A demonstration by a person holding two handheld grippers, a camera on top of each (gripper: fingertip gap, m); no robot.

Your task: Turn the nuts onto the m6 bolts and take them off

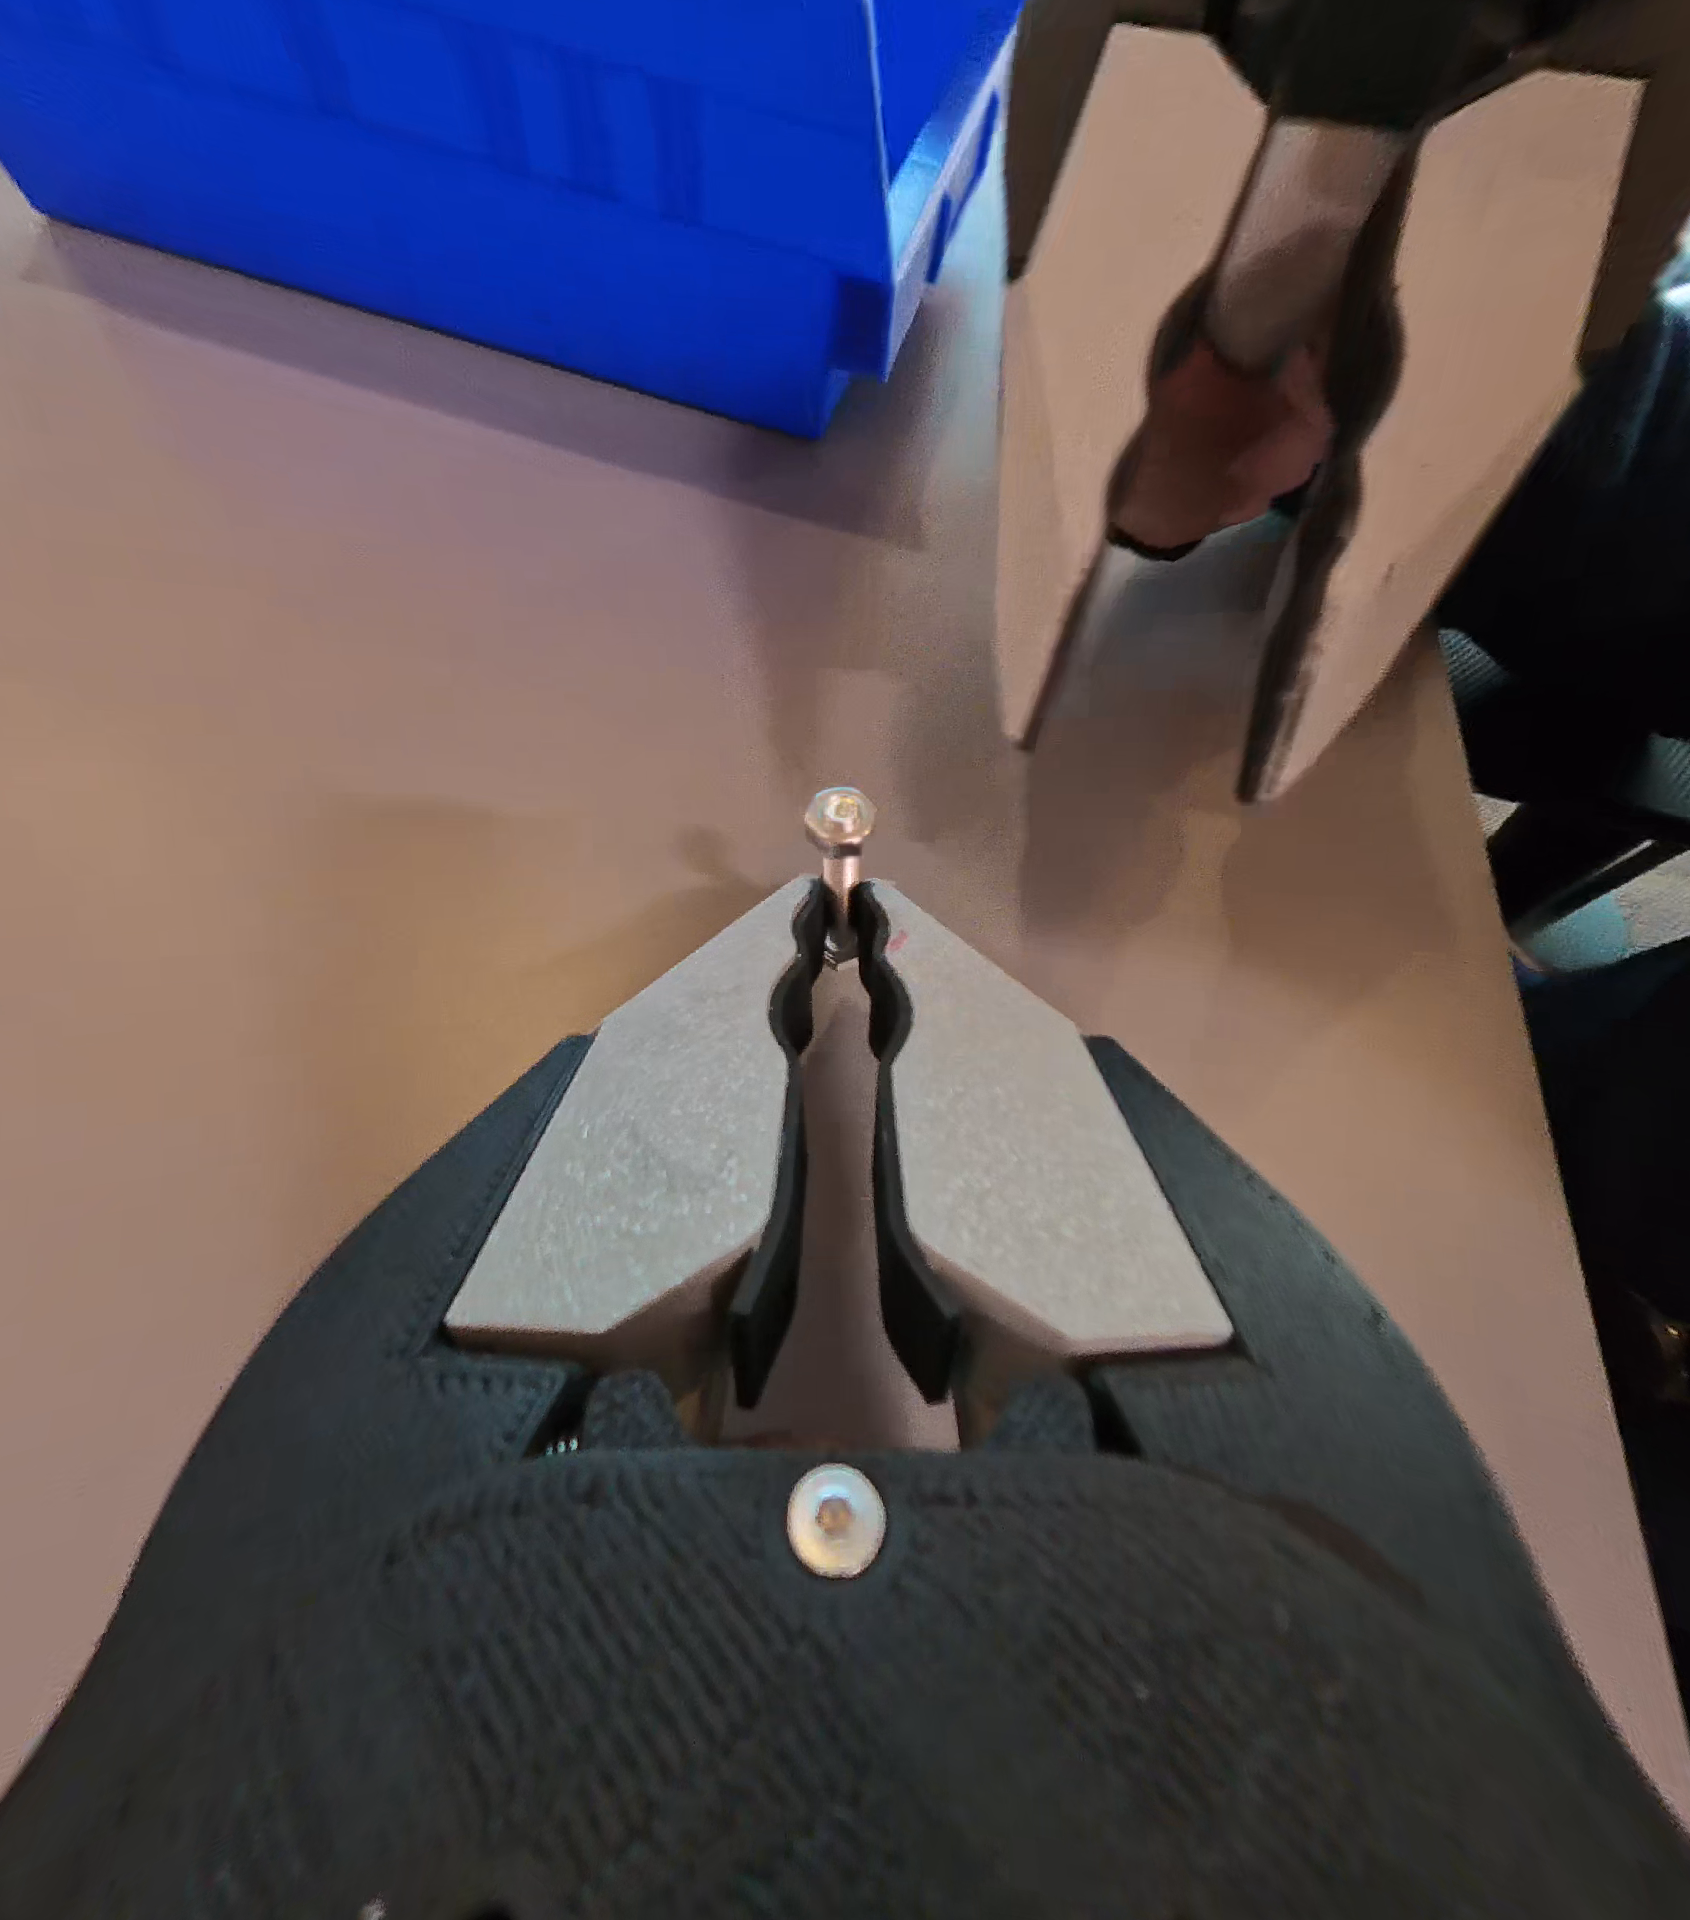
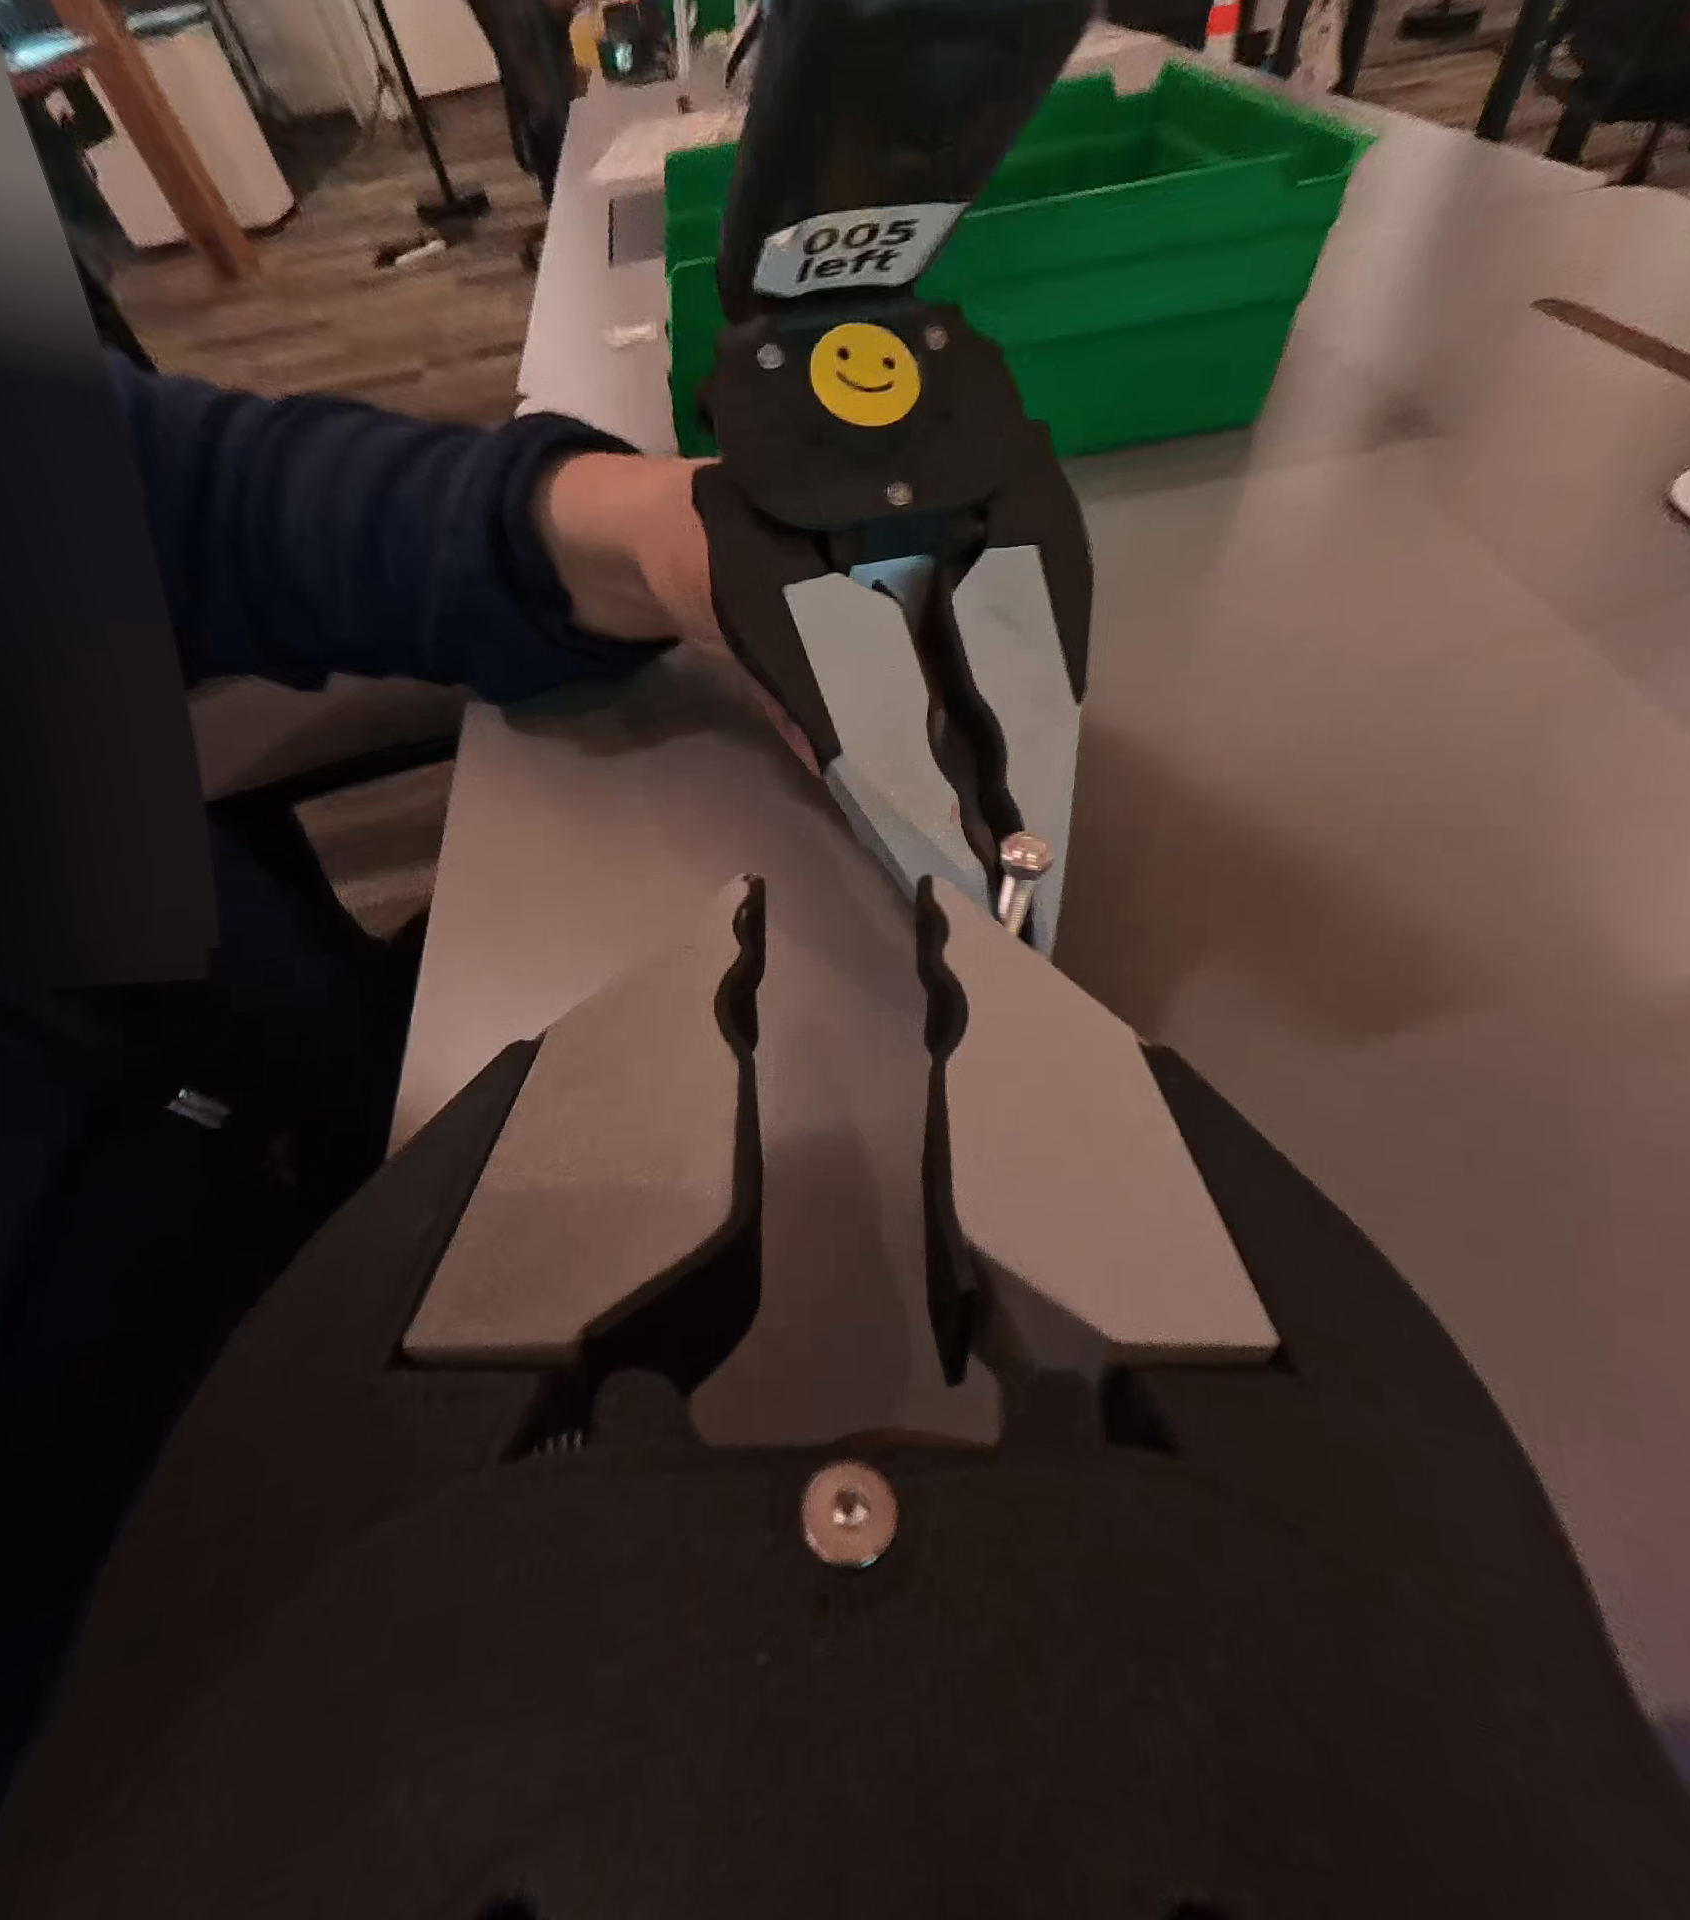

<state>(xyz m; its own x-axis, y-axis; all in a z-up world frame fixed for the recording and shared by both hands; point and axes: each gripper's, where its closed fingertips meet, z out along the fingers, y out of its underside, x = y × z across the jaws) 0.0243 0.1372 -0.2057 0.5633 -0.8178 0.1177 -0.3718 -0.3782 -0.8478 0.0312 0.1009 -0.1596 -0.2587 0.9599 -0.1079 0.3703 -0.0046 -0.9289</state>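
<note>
Biggest worry here is the grip itself. The left tool [image 1: 836, 914] has the bolt [image 1: 839, 844] pinched only at the very tips of its black pads, on the shank, head end poking out over the table [image 1: 353, 675]. A round shank in a hold that short could swivel or slip the second any turning force goes on it, and if it drops it probably rolls off somewhere.

The right tool [image 2: 836, 914] is spread wide with nothing in it, hanging just beside the left one. No nut visible anywhere, so I can't tell where one would come from, maybe the blue bin [image 1: 467, 177] or the green bin [image 2: 1080, 270]. Lining up a tiny nut on a tilted bolt looks cross-thread prone.

The bolt itself: small, silvery, hex head, plain shank, threaded end hidden between the pads.
</note>
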